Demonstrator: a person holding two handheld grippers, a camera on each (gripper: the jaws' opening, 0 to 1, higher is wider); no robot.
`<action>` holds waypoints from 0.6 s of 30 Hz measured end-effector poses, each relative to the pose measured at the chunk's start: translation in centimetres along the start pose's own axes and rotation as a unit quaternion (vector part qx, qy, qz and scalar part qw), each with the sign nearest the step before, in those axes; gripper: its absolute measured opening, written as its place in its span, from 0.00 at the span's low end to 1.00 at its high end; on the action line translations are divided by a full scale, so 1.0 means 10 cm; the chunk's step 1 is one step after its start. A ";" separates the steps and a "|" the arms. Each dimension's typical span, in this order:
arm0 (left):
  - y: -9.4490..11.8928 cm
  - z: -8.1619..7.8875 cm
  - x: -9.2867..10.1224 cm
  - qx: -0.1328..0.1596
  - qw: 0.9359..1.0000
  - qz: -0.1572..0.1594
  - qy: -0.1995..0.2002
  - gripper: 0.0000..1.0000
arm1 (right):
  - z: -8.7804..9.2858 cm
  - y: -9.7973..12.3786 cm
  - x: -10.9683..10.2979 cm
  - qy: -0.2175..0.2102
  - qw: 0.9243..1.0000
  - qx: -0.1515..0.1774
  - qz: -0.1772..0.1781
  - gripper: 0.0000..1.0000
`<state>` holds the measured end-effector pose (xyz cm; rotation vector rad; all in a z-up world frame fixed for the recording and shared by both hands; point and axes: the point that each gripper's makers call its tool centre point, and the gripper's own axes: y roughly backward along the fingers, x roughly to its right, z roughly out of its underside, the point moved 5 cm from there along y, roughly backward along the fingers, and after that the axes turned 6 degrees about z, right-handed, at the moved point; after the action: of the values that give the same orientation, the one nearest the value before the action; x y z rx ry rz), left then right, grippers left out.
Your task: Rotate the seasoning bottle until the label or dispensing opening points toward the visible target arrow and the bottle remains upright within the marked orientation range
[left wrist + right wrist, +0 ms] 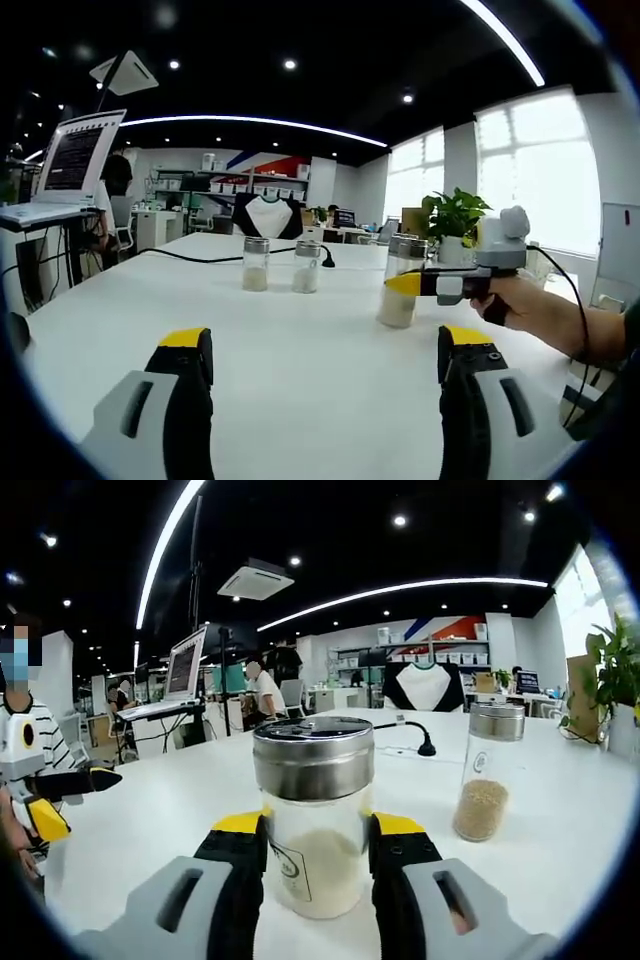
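Observation:
A glass seasoning bottle [315, 860] with a metal lid and pale powder stands upright on the white table [180, 810]. My right gripper [315, 825] is shut on it, one yellow-tipped jaw pressed to each side. A small label shows on the bottle's lower left. In the left gripper view the same bottle [397, 310] stands at the right, with the right gripper [410, 285] and a hand reaching in around it. My left gripper [325, 342] hovers low over the table, open, with nothing between its jaws. It appears again at the far left as the left gripper [68, 800].
Two more shakers [256, 264] [306, 266] stand mid-table, and one with brownish grains [487, 770] is right of the held bottle. A black cable [200, 258] crosses the far side. A laptop on a stand [70, 160] sits left and a potted plant [455, 215] right.

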<state>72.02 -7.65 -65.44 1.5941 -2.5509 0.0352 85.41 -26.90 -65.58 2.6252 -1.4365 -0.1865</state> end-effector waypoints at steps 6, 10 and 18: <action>0.00 0.00 0.00 0.000 1.000 0.000 0.000 0.98 | -0.02 0.05 0.04 -0.014 1.000 -0.007 0.004 0.48; 0.01 0.01 -0.01 -0.002 1.000 -0.001 0.002 0.98 | -0.04 0.11 0.06 0.003 1.000 -0.016 0.005 0.48; 0.03 0.01 -0.01 0.000 1.000 -0.003 0.000 0.98 | -0.01 0.32 0.09 0.019 0.999 -0.033 0.006 0.50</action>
<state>71.81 -7.45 -65.49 1.6017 -2.5465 0.0342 83.30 -29.33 -64.89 2.5522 -1.4097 -0.1796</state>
